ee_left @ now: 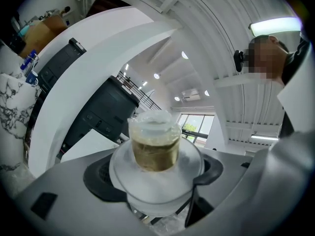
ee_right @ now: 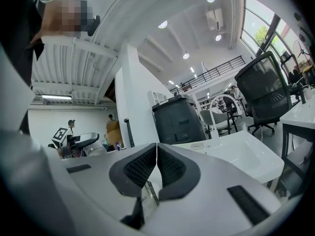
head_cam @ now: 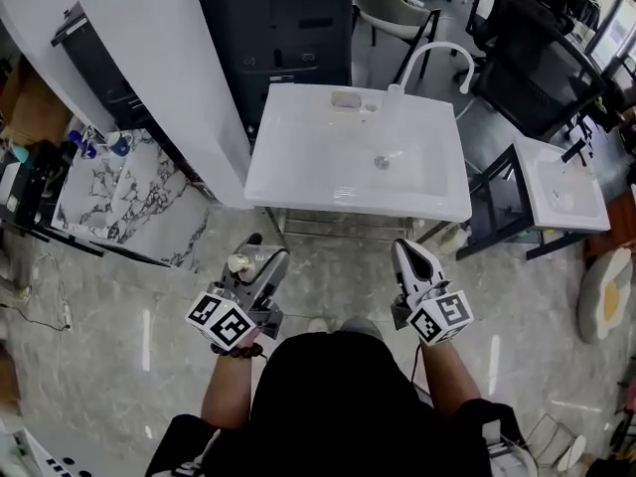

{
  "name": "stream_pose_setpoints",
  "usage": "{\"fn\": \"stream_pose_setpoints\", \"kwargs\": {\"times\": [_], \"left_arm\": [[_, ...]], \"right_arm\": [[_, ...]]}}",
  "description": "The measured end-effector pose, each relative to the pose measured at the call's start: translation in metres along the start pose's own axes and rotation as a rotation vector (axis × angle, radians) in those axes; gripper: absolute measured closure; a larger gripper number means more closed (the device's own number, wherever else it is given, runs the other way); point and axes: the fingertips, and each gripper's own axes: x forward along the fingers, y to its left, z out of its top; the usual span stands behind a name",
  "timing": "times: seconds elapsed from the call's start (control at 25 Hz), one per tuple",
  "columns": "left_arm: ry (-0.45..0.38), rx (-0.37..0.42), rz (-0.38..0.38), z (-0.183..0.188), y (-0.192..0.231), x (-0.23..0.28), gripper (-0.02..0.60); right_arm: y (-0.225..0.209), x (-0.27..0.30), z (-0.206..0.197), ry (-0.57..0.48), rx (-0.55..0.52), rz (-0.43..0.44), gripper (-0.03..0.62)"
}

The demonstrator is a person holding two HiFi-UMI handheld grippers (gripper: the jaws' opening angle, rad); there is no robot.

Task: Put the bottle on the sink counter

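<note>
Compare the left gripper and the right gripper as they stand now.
The left gripper has its jaws set wide and clamped on the bottle, while the right gripper has its jaws pressed together. The left gripper carries a load and the right gripper holds nothing. Both are held above the floor, short of the front edge of the sink.

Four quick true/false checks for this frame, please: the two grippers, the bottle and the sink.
1. The left gripper holds the bottle. True.
2. The right gripper is open. False: its jaws are together with nothing between them.
3. The bottle stands on the sink. False: it is in the left gripper, short of the sink.
4. A faucet stands at the sink's far edge. True.
</note>
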Motion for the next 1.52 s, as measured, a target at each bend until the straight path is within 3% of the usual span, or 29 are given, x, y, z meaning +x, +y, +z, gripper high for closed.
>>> {"fn": "stream_pose_setpoints", "kwargs": {"times": [0.44, 0.92, 1.32, 1.52], "left_arm": [[-0.005, -0.012, 0.040, 0.003, 0.036, 0.055, 0.225], [-0.026, 0.030, 0.108, 0.036, 0.081, 0.164, 0.225], [-0.021, 0.032, 0.181, 0.030, 0.104, 0.232, 0.225], [0.015, 0.017, 0.199, 0.022, 0.121, 0.253, 0.225]], "right_arm": [[-0.041, 0.072, -0.001, 0.047, -0.001, 0.050, 0.563], [-0.129, 0.185, 0.049, 0.008, 0.001, 0.126, 0.563], [-0.189, 0.224, 0.052, 0.052, 0.038, 0.180, 0.563], [-0.208, 0.236, 0.039, 0.090, 0.070, 0.163, 0.563]]}}
